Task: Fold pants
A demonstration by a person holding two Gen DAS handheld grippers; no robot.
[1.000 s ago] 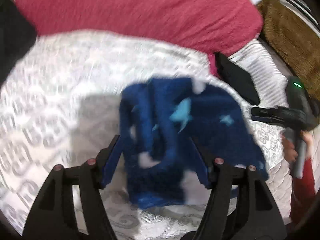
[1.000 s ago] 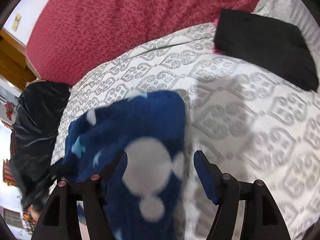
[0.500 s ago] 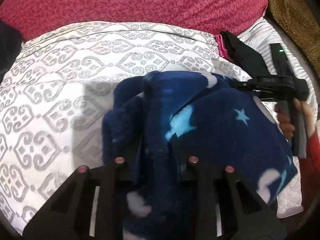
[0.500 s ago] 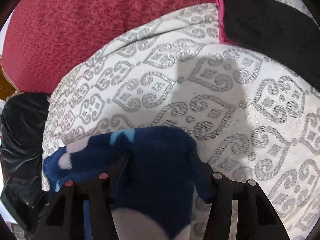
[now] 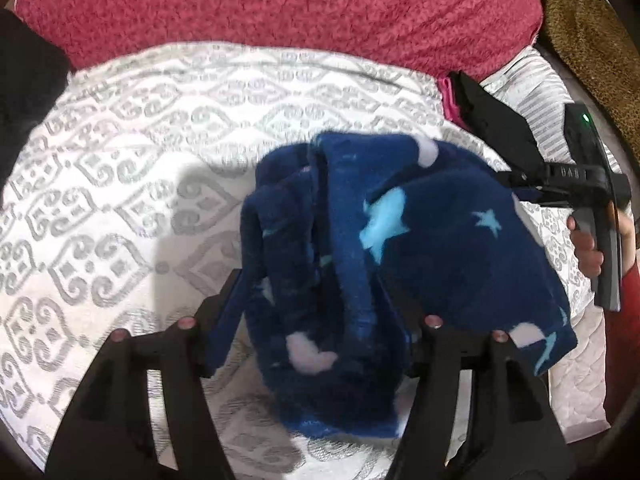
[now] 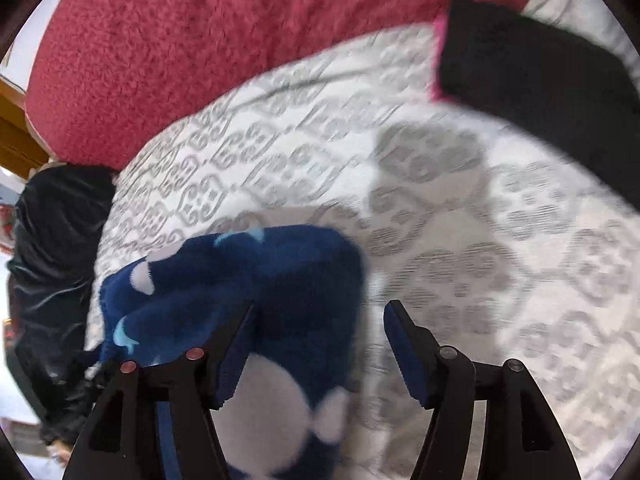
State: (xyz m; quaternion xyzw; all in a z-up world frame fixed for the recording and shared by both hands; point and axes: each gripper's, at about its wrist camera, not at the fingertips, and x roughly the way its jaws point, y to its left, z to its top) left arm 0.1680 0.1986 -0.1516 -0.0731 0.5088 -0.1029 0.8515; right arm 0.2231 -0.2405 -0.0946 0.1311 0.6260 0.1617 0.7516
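The pants [image 5: 420,248] are dark blue fleece with white dots and pale blue stars, bunched in a heap on the white patterned bedcover [image 5: 120,200]. My left gripper [image 5: 312,300] points down over the heap; its jaws are opening wide, with a thick fold of cloth lying between them. In the right wrist view the pants [image 6: 248,280] fill the lower left. My right gripper [image 6: 320,312] is opening too: cloth drapes around its left finger, while its right finger stands free over bare bedcover. The right gripper [image 5: 516,184] also shows at the heap's right edge.
A red fleece blanket [image 5: 280,4] lies across the back of the bed. A folded black garment [image 6: 540,64] with a pink edge sits at the back right. A shiny black bundle [image 6: 52,260] lies at the bed's left side. A hand [image 5: 588,248] grips the right tool.
The left jaws squeezed the pants half a second ago and now stand wide again. The right jaws narrowed, then widened. Both grippers sank toward the bed, and the heap settled.
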